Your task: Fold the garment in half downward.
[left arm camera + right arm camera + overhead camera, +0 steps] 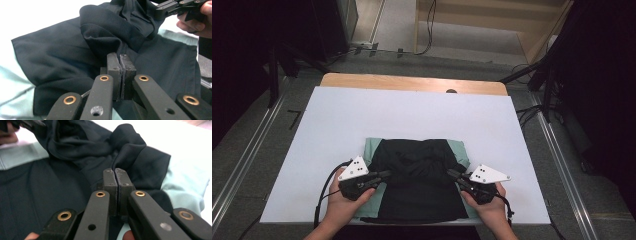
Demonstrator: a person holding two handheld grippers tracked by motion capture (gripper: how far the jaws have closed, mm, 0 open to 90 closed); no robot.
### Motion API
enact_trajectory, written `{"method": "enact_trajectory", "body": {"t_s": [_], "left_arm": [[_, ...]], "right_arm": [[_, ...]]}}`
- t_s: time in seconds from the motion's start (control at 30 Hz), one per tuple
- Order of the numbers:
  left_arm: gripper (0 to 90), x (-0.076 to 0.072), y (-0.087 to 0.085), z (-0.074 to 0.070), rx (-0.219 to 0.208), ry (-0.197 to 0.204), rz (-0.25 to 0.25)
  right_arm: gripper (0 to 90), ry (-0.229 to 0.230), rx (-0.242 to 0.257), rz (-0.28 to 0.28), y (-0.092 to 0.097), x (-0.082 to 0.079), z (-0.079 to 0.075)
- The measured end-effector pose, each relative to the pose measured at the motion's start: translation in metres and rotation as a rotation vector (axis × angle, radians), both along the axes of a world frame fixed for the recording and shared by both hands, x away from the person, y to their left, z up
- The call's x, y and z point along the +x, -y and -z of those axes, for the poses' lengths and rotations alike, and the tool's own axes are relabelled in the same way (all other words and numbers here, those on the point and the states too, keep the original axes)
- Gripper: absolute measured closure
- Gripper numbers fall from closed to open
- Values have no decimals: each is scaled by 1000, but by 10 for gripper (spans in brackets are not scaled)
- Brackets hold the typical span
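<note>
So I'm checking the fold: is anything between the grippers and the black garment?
Nothing visible. The left gripper and right gripper are each shut on a fold of the black garment, which lies on a mint cloth.

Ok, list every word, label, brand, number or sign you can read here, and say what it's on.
None can be read.
The black garment and the pale green cloth under it show no print or tag.
The left gripper and right gripper bear holes and brass rivets, no lettering.
The white table sheet is blank.
</note>
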State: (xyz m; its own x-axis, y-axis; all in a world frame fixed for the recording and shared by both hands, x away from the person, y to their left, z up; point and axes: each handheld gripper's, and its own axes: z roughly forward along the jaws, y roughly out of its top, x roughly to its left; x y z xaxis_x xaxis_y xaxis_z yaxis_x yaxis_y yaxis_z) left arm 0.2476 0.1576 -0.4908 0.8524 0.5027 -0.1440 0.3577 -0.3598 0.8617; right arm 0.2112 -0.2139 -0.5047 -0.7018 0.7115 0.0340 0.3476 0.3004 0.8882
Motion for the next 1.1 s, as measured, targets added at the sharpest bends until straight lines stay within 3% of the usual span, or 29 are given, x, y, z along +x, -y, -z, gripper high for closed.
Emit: {"method": "enact_trajectory", "body": {"t_s": [0.2, 0.37, 0.53, 0.6, 0.67, 0.73, 0.83, 0.97, 1.1], "left_arm": [[879, -4, -3, 3, 31, -8, -7], [879, -5, -7, 9, 48, -37, -32], [875, -7, -5, 12, 76, -59, -20], [841, -6, -7, 13, 64, -82, 6], [702, -7, -10, 12, 38, -78, 7], [595, -9, -14, 9, 6, -68, -1], [518, -9, -19, 0, -32, -39, -29], [487, -4, -21, -14, -67, -4, -61], [463, 9, -14, -22, -69, -10, -80]], "right_arm": [[871, -56, 2, 18, 5, -2, 4], [871, -92, -5, 42, 13, -5, 9], [869, -141, -19, 52, 17, -5, 13], [792, -165, -4, 30, 18, -4, 14], [611, -156, 4, 40, 19, -5, 12], [533, -147, 32, 27, 22, -7, 6], [494, -115, 76, 30, 26, -7, -7], [488, -103, 93, 35, 23, 0, -19], [487, -93, 89, 24, 14, 10, -30]]}}
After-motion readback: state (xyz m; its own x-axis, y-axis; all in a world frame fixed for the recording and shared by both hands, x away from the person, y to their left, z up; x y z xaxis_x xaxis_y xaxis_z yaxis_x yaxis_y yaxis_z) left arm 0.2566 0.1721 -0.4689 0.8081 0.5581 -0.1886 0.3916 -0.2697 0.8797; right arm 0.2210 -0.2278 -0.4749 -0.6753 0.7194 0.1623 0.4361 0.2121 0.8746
